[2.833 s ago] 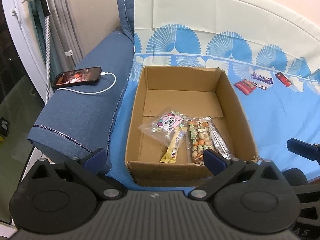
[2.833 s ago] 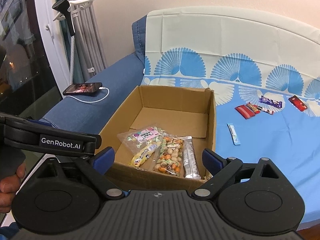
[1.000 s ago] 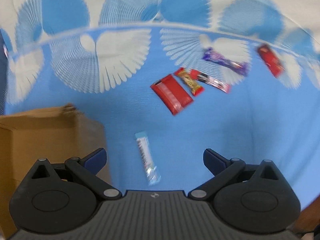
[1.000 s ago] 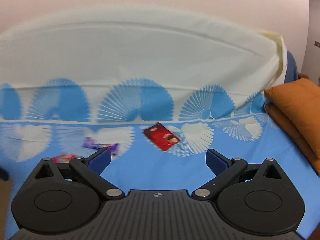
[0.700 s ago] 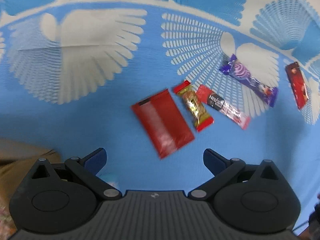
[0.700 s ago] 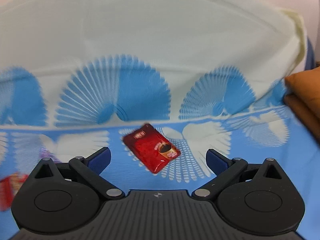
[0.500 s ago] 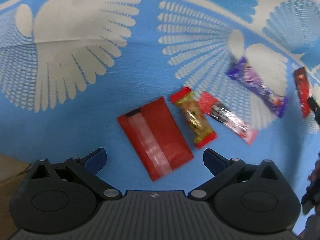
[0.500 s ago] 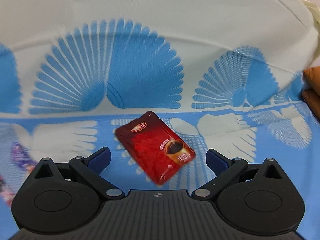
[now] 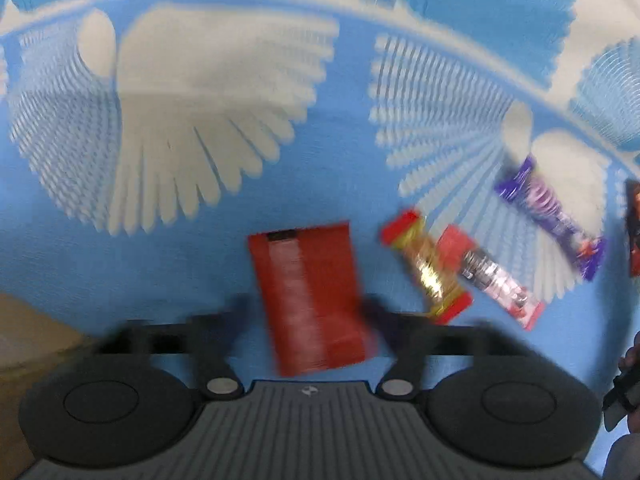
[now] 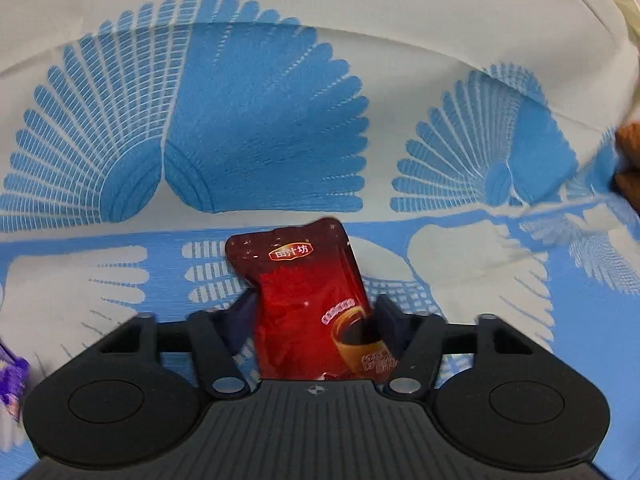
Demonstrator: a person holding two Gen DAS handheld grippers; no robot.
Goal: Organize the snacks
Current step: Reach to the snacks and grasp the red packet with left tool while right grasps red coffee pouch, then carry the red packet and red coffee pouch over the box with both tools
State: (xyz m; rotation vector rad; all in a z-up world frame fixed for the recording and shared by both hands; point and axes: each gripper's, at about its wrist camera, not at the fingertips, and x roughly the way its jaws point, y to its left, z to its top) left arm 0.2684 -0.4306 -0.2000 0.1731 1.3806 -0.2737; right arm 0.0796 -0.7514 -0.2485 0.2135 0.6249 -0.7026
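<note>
A flat red packet [image 9: 308, 280] lies on the blue-and-white patterned sheet [image 9: 200, 120] in the left wrist view. My left gripper [image 9: 308, 312] points down over it with the packet between its blurred fingers; the jaws are closing and I see no firm press. In the right wrist view a dark red coffee pouch [image 10: 304, 280] stands lengthwise between the fingers of my right gripper [image 10: 314, 316]. Those jaws are closing, and both pads touch the pouch's sides.
Right of the red packet lie a gold-and-red bar [image 9: 426, 268], a red-and-silver bar [image 9: 492, 276] and a purple bar [image 9: 548, 208]. A cardboard box corner [image 9: 24, 328] shows at lower left. An orange cushion [image 10: 630, 160] sits at the right edge.
Both grippers have come down from the box side onto the sheet. Each pair of fingers has narrowed from wide open around its red packet, and both packets now sit straighter between the fingers.
</note>
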